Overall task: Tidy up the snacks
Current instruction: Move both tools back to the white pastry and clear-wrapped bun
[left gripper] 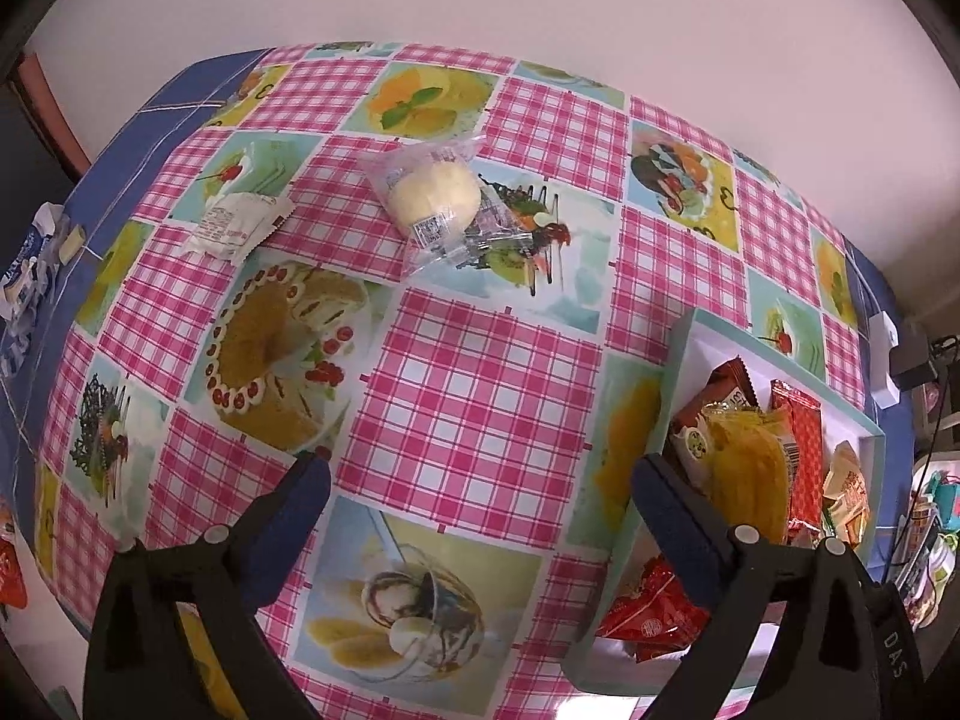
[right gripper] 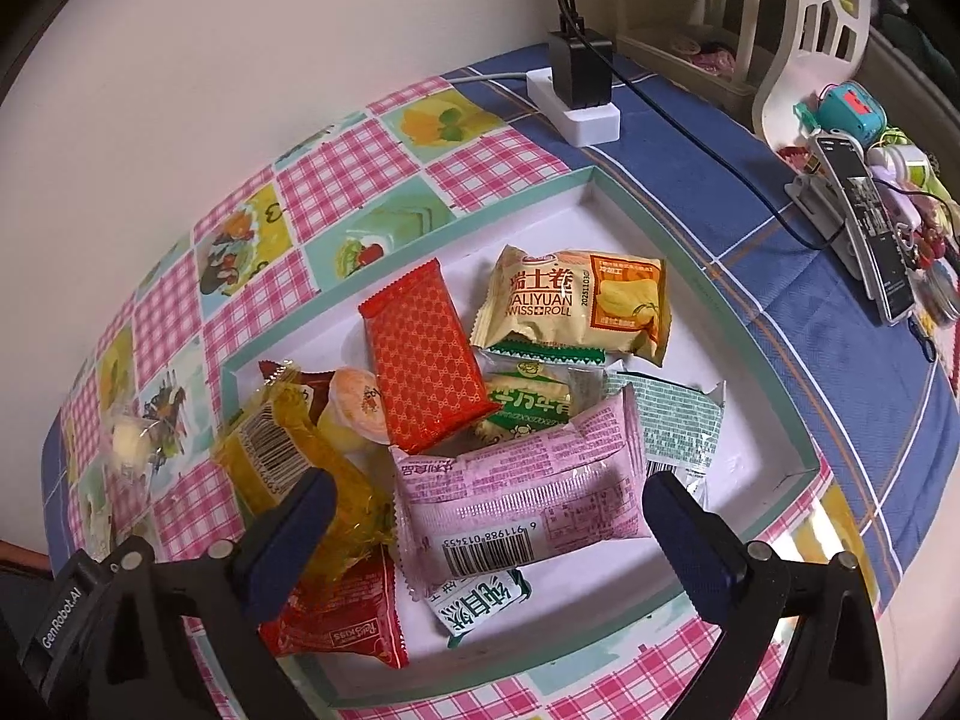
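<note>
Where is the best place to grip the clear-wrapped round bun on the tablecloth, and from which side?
Grip the clear-wrapped bun across its round middle, coming from above with the open left gripper. The flat wrapper ends lie thin on the tablecloth and would probably slip.

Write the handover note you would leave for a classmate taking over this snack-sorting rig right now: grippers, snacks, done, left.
Left gripper: open, empty, above the checked pink tablecloth.
Right gripper: open, empty, over the pink barcoded wrapper in the shallow white tray with a green rim.
Done: many packets already lie in the tray, including the red patterned packet and beige Swiss roll pack.
Left: the clear-wrapped pale round bun and small white sachet lie on the cloth outside the tray.
</note>
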Available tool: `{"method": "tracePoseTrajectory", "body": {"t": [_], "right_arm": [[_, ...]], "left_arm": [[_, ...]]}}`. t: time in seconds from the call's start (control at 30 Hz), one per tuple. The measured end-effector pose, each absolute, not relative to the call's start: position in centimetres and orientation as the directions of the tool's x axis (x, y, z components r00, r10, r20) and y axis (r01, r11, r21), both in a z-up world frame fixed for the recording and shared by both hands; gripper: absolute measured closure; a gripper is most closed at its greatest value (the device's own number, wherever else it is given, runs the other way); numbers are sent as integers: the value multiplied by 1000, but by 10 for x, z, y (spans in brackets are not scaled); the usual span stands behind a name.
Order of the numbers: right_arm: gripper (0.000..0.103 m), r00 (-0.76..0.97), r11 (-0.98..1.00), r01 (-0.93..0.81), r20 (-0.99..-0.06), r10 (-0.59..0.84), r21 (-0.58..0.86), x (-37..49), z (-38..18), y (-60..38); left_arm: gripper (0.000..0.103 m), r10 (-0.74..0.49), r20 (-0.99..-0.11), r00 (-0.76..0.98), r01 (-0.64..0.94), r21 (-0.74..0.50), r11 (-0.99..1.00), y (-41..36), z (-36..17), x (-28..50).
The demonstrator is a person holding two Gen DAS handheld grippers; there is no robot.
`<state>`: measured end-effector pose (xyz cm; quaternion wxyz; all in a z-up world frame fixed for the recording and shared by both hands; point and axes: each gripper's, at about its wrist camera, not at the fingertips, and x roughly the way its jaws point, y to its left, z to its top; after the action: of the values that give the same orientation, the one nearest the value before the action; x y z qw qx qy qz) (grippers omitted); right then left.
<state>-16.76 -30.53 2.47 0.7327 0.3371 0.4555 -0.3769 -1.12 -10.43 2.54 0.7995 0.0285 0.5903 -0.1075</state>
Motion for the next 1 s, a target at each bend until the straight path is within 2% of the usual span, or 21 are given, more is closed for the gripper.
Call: {"method": "tracePoseTrajectory", "body": {"t": [0.33,0.57,0.87,1.0], "right_arm": [[0,321,558,818,-915,-244,138,-149,34,-284],[0,348,626,769,-905,-243,128,-132,42,-262],[0,402,720,680,-892,-207,139,-104,50,-219],[0,417,761,633,-891,-181,142,-90,50,-196]], "left_arm": [[3,-138,-951,277,210,-80,974,-94,27,-7],[3,-81,-929,362,188,-13,982,-57,47,13],[3,-42,-929,367,47,-26,999,14,48,46],[3,-63,-935,349,-15,-73,997,42,46,55]]}}
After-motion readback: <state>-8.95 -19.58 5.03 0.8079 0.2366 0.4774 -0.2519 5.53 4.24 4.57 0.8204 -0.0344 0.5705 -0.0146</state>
